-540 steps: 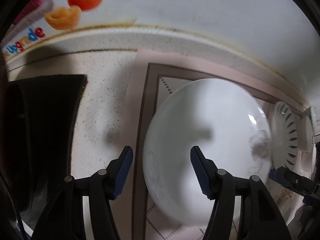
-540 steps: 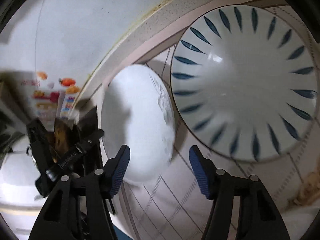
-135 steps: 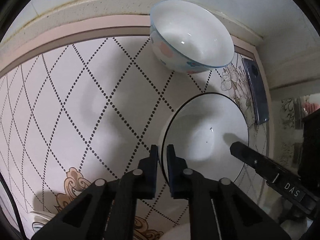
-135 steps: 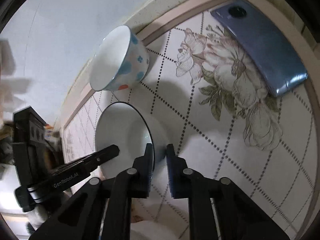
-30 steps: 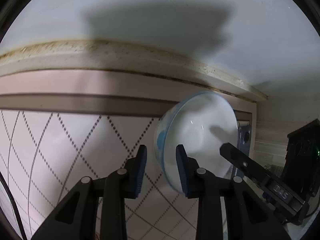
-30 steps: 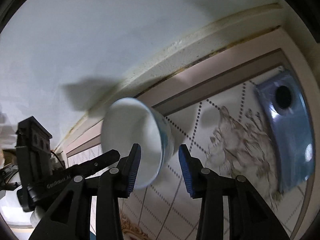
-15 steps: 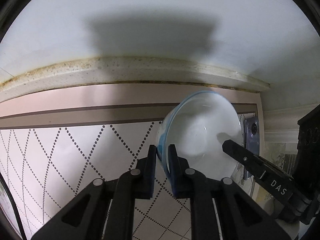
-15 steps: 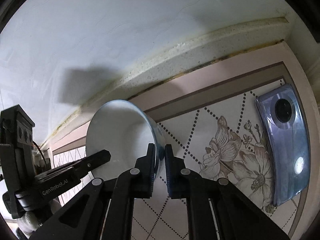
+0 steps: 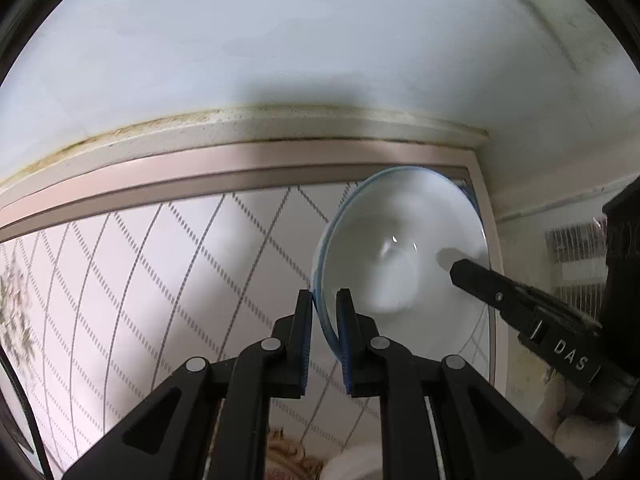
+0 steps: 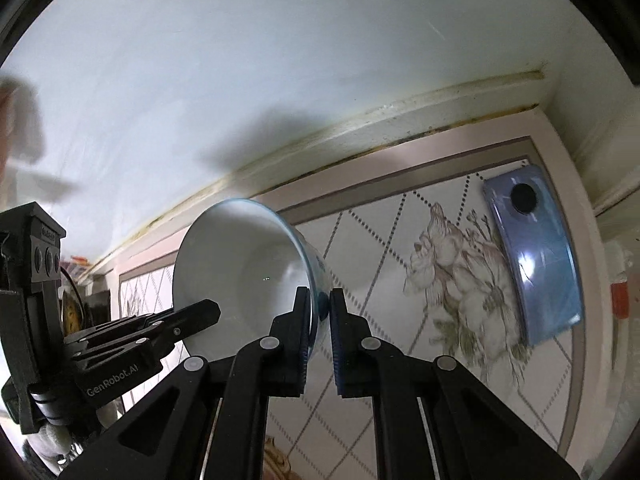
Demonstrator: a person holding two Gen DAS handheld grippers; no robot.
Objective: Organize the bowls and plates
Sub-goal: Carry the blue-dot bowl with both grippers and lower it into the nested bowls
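Against a pale wall with a stained seam, the counter is covered by a diamond-dotted mat (image 9: 168,264) with a pink border and printed flowers; a blue phone (image 10: 532,256) lies face down near its right edge. Above the mat, a white bowl (image 9: 400,252) with a blue rim hangs tilted, gripped from both sides: the left gripper (image 9: 323,312) pinches its left rim, and the right gripper (image 10: 319,308) is clamped on the opposite rim.
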